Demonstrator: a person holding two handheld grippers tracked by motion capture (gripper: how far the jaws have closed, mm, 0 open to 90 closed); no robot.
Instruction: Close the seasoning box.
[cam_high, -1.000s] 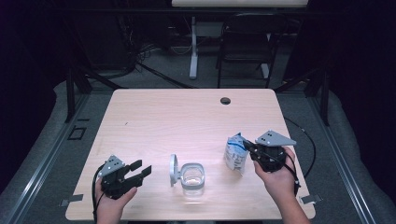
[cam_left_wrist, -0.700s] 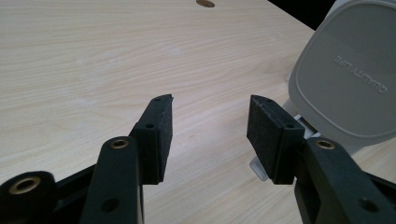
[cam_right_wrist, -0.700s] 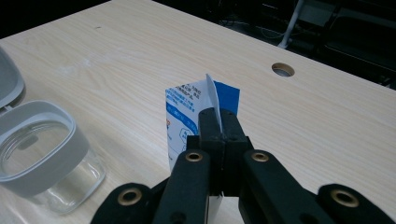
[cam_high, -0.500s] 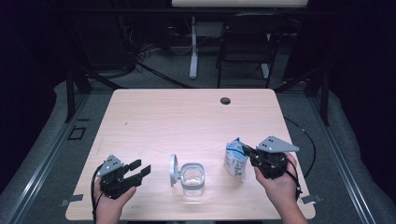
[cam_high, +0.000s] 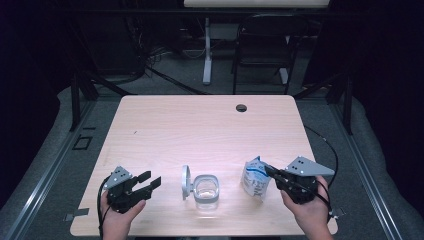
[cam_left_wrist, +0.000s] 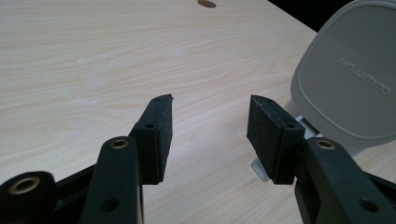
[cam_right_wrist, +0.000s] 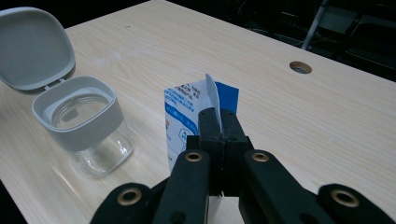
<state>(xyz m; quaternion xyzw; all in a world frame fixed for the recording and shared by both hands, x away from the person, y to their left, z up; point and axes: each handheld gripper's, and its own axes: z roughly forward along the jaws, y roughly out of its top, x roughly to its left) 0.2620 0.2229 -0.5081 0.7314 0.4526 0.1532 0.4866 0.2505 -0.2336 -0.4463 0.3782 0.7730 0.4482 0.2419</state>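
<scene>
Right claw (cam_high: 267, 170) pinching blue-white pouch (cam_high: 255, 179)

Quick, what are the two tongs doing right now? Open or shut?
Left tongs: open, holding nothing, beside the jar's lid.
Right tongs: shut on the packet.

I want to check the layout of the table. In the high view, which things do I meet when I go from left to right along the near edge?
Left hand-held gripper → grey hinged lid → clear jar → blue and white pouch → right hand-held gripper, shut on the pouch.
</scene>
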